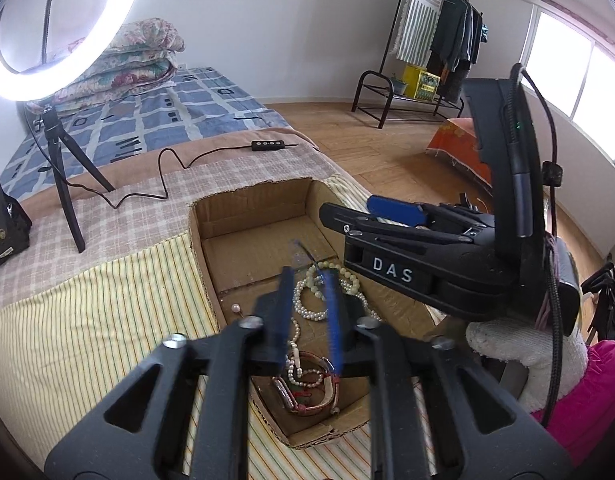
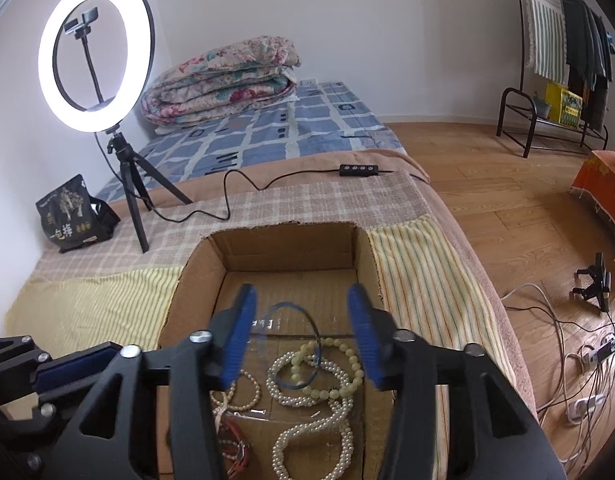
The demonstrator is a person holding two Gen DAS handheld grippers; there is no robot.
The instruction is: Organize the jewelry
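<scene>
Your left hand-held gripper [image 1: 309, 304] hangs over the near half of the cardboard box [image 1: 243, 204] on the bed, its blue fingers a narrow way apart with nothing clamped between them. Directly below and just ahead lies the white pearl strand [image 1: 307, 300], its loops running lengthwise away from you toward the pale green bead bracelet [image 1: 343, 274]; the watch [image 1: 307, 396] sits nearest you. Your right hand-held gripper [image 2: 303, 336] stands wider apart, also empty, above the thin blue bangle [image 2: 295, 344]. The left looks nearer the pearls, so a straight drop seems the likeliest approach.
</scene>
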